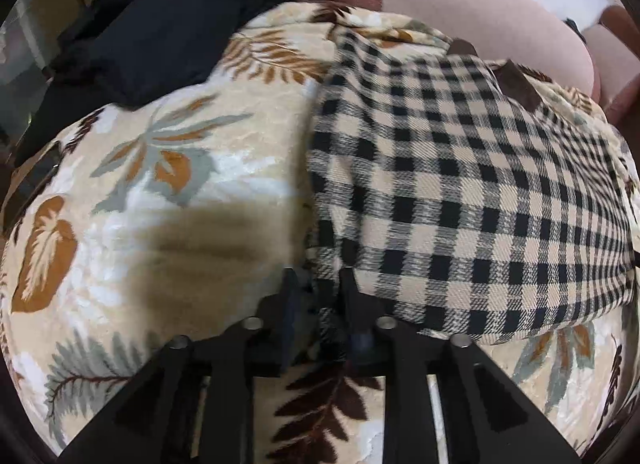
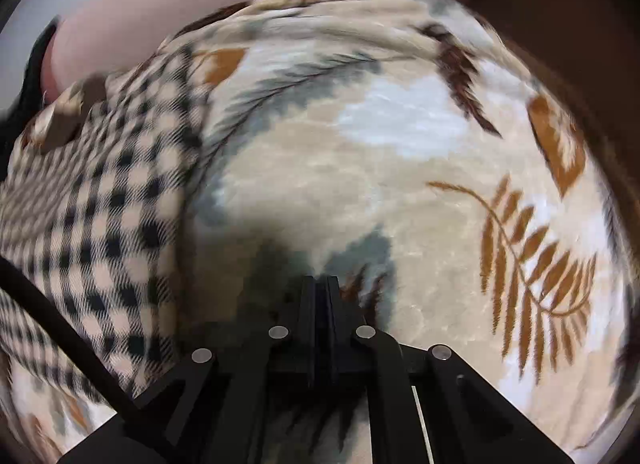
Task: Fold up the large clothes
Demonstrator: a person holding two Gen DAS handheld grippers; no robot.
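While leaf-print blanket point(image 1: 168, 192) carries everything, checked garment point(image 1: 460, 192) lies flat on it.
Left gripper point(image 1: 316, 284), nearer, pinches the garment's near-left edge; cloth stretches forward-right. Right gripper point(image 2: 320, 284), jaws closed on nothing, sits right of it over blanket.

No text, label, brand, number or sign to be read — only woven checks and printed leaves seen.
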